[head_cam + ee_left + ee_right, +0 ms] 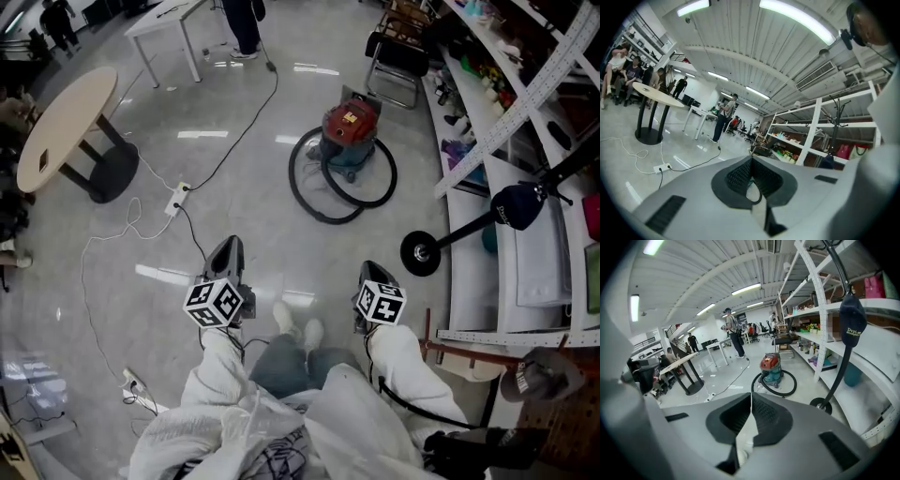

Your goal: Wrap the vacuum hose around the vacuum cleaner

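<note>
Vacuum hose (323, 218) is lying in loose black loops on the pale floor, ringing the base of the red and teal vacuum cleaner (350, 127), which is standing well ahead of the person and well apart from both claws. At the far left a round wooden table (66, 122) is standing on its dark pedestal, and a white power strip (176, 199) is lying nearer the middle with thin cables trailing from it. The left gripper (228, 247) is hanging close in front of the person's knees; its own view is showing its jaws (751, 160) clenched together with nothing between them, pointing across the room towards the distant tables. Next to the right, the right gripper (375, 271) is hanging at about the same level, likewise clenched on nothing (751, 397), and its view is looking straight at the cleaner (769, 365) with the hose (780, 393) circling it. Further right a black stand (419, 253) is carrying a dark cap, just in front of white shelving (469, 309) stocked with small goods. The hose is already circling the machine on the floor, so the wrap is looking either loosely done or awaiting tightening; which, I cannot tell. Any further work is calling for walking up to the cleaner, releasing one claw, and taking hold of a loop or the free end to draw it snug against the body.
</note>
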`<state>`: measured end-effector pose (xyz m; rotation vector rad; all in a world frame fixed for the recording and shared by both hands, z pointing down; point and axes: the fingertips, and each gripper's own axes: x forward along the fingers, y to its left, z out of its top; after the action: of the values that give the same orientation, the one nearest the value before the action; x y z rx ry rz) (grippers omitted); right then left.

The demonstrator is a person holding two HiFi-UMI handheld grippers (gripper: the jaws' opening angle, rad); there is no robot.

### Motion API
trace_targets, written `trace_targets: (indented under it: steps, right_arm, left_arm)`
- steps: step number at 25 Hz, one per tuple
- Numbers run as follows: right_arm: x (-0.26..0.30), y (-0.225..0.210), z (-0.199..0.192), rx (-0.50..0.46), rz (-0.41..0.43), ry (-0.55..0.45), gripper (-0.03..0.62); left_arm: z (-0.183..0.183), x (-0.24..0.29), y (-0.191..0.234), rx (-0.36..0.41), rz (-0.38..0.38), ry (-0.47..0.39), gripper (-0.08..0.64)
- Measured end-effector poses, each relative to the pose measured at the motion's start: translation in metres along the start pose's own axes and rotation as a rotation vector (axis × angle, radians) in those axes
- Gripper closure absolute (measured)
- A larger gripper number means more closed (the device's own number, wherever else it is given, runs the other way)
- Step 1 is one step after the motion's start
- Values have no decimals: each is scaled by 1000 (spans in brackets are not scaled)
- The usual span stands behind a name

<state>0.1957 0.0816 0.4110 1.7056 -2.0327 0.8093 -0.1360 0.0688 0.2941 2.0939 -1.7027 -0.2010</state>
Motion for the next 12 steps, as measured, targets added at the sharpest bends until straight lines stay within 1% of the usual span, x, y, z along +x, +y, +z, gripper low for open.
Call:
trace_targets:
  steps: [3,5,9,12]
  right_arm:
    - [-21,27,12,33,-64,-89,572]
    - [-40,48,13,65,-84,-130,572]
    - [-79,84,3,100,-107,-197,572]
    - [-100,103,-13,107,-148,-201,572]
  left_arm:
    - [21,-21,-23,44,-40,-18,558]
    - [23,-40,-33,56,-72,-13,558]
    - [6,-78,-44,60,-157,43,558]
    - [-4,-102,-52,82,-182,86,558]
